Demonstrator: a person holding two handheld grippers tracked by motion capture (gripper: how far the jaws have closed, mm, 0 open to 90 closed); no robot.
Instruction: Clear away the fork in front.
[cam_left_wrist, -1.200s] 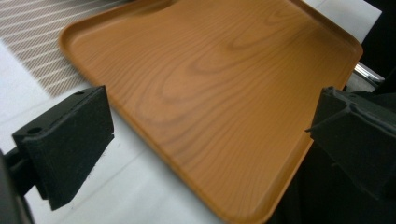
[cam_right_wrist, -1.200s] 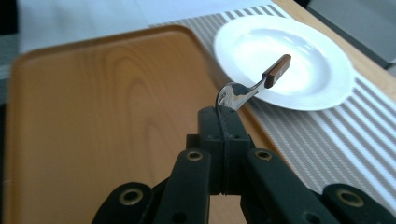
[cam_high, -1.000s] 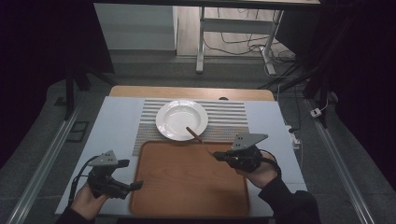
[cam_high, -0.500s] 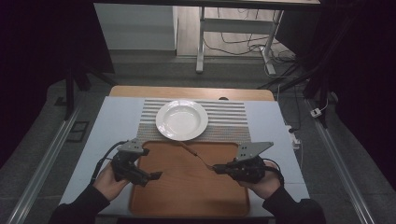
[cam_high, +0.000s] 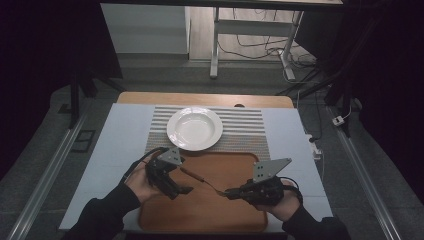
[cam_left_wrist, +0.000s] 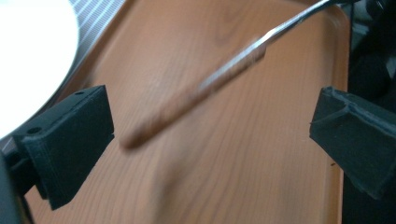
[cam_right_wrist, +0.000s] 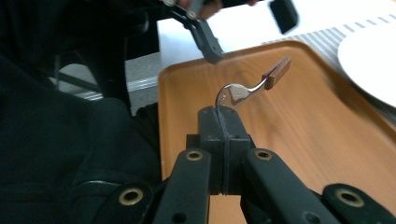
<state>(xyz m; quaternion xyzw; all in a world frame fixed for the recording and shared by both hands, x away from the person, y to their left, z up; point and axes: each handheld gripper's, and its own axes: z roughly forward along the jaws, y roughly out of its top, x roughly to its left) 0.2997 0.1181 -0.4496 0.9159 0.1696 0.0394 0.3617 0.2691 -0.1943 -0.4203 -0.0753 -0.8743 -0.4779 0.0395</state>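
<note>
— What do I wear?
— Black sleeves (cam_high: 107, 212). My left hand-held gripper (cam_high: 176, 186) and right hand-held gripper (cam_high: 231, 193) are black, each with a grey three-cornered plate, brass-ringed screws, and a black cable.

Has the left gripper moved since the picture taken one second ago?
Yes. The left gripper has come in from the table's left edge toward the middle; it is now over the wooden tray, nearer the white plate.
</note>
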